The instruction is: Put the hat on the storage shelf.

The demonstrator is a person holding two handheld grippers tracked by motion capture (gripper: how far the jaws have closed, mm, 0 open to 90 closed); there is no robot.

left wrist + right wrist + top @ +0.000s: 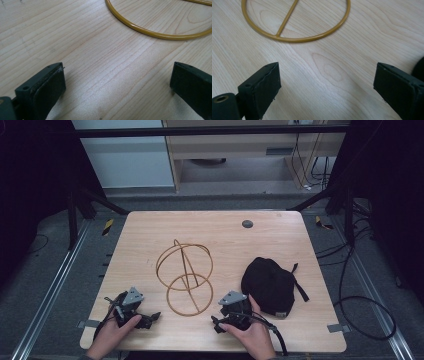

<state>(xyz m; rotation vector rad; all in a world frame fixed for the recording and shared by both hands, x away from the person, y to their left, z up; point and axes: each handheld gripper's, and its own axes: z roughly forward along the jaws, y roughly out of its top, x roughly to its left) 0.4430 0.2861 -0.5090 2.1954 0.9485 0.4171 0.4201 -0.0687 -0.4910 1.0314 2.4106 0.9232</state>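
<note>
Start pose, nothing gripped: left gripper (145, 319) and right gripper (223, 322) both spread wide, flanking gold wire stand (184, 276). Black cap (270, 285) probably next: right reaches.

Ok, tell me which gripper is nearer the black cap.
Right. The right gripper sits beside the black cap, at its near-left edge. The left gripper rests across the table, beyond the gold wire stand.

High view sits above my side, looking forward and down – whole wooden table (150, 227) plus floor beyond. My left gripper view rides low, close to the tabletop, looking along its jaws at the gold wire stand (150, 31). My right gripper view – same closeness, faces the stand's base ring (297, 38). All three share that ring and the wood around it.
</note>
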